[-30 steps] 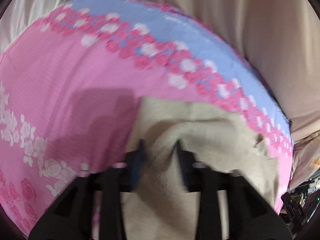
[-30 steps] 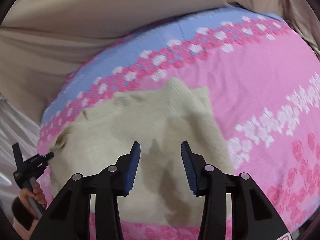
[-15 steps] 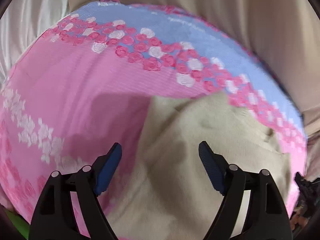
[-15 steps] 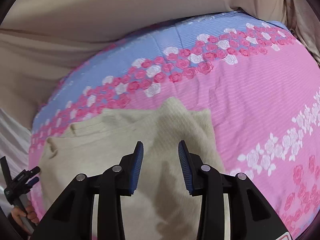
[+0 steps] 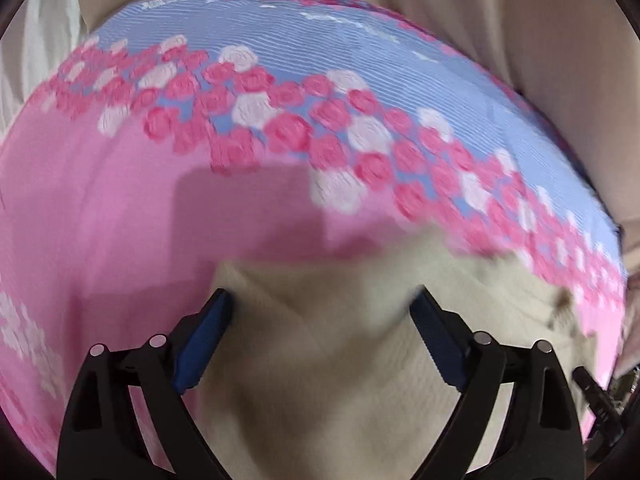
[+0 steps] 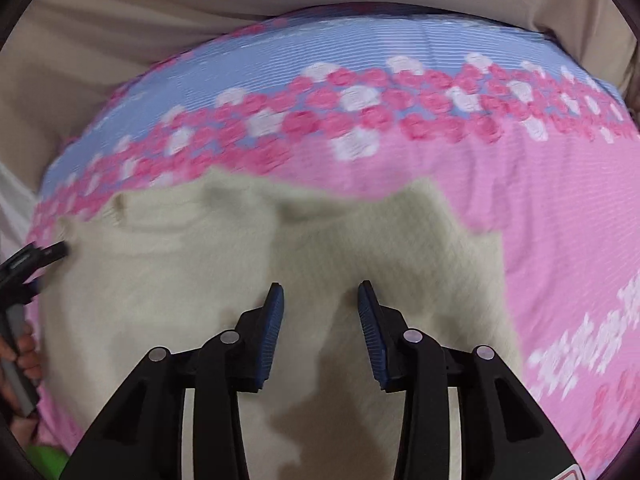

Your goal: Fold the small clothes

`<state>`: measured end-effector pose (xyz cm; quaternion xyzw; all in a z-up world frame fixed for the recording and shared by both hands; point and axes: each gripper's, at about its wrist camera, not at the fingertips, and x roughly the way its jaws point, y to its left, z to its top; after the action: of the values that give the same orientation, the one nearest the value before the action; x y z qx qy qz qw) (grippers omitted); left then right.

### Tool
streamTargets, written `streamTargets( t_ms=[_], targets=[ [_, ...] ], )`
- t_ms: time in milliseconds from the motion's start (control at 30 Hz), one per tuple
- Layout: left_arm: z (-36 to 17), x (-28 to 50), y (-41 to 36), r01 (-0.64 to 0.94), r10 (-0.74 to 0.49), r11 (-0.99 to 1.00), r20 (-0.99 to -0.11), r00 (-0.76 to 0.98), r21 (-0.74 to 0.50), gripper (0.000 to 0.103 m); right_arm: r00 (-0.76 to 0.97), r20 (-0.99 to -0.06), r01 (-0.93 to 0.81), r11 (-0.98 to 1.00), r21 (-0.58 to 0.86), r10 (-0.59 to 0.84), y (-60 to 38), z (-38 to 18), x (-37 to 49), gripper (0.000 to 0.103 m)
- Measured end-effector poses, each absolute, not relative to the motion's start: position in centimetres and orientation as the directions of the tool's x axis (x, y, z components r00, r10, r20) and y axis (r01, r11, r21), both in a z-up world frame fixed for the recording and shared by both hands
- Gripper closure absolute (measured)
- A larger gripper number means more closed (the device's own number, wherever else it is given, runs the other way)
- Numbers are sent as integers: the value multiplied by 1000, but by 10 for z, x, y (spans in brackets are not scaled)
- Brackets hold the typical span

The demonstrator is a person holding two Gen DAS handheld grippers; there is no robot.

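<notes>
A small cream knitted garment [image 5: 340,360] lies on a pink and blue rose-patterned bedsheet [image 5: 120,220]. My left gripper [image 5: 320,312] is wide open over the garment's left part, nothing between its blue pads. In the right wrist view the same garment [image 6: 200,264] lies partly folded, with a folded flap at its right. My right gripper [image 6: 320,304] is open and empty just above the garment's middle. The left gripper's tip [image 6: 40,256] shows at the garment's left edge, with the person's hand below it.
The sheet [image 6: 560,220] covers a rounded surface, with beige cloth [image 6: 120,40] beyond its far edge. Dark objects [image 5: 600,400] sit at the right rim of the left view. A green thing [image 6: 44,460] peeks in at the bottom left of the right view.
My left gripper went from nearly shut on the garment to wide open, letting it go. Both grippers have moved closer to the garment. The right gripper stayed open.
</notes>
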<state>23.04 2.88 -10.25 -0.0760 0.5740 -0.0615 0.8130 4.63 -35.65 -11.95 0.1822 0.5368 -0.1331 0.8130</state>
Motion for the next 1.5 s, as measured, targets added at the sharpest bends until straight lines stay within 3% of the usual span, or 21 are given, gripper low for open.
streamTargets(
  t_ms=[67,167,200,233,300,433,633,867,967,1100,1300,1367,1433,1500],
  targets=[
    [-98,232,33,1,-206,976,-920,332,-218,15,411,-912,468,860,202,-9,-366,-110,42,79],
    [-84,218,38,19,-197,979,-912,359,-204,15,491,-871,447,868,215,-37,-355,-89,22,64],
    [-81,213,39,24,-187,981,-914,359,-191,15,482,-875,434,879,195,-45,-350,-92,19,54],
    [-79,207,40,27,-185,982,-916,357,-187,15,420,-905,430,892,142,-59,-348,-106,17,52],
    [-78,199,44,26,-191,981,-920,342,-194,15,362,-929,453,886,99,-81,-352,-119,12,59],
    [-77,187,55,20,-180,983,-926,331,-184,15,467,-882,496,843,207,-59,-355,-90,-10,56],
    [-83,172,66,-7,-163,985,-938,305,-173,15,472,-880,505,834,224,-50,-349,-84,-31,56],
    [-87,145,86,-23,-188,979,-938,292,-203,15,370,-925,474,874,111,-83,-335,-114,-44,54],
    [-95,128,97,-54,-232,965,-935,269,-255,15,392,-916,488,863,133,-80,-334,-106,-46,54],
    [-102,110,106,-83,-261,953,-930,260,-291,15,461,-887,449,859,247,14,-324,-88,-30,53],
    [-107,108,102,-76,-249,959,-938,242,-274,14,374,-927,378,912,156,4,-302,-114,27,54],
    [-99,113,102,-77,-267,952,-928,260,-295,14,416,-909,397,898,192,10,-307,-104,26,54],
    [-84,121,101,-61,-290,945,-908,304,-322,14,450,-892,401,901,164,-38,-315,-91,23,50],
    [-75,139,93,-25,-314,940,-890,332,-341,11,440,-888,408,911,65,-134,-328,-88,25,40]
  ],
)
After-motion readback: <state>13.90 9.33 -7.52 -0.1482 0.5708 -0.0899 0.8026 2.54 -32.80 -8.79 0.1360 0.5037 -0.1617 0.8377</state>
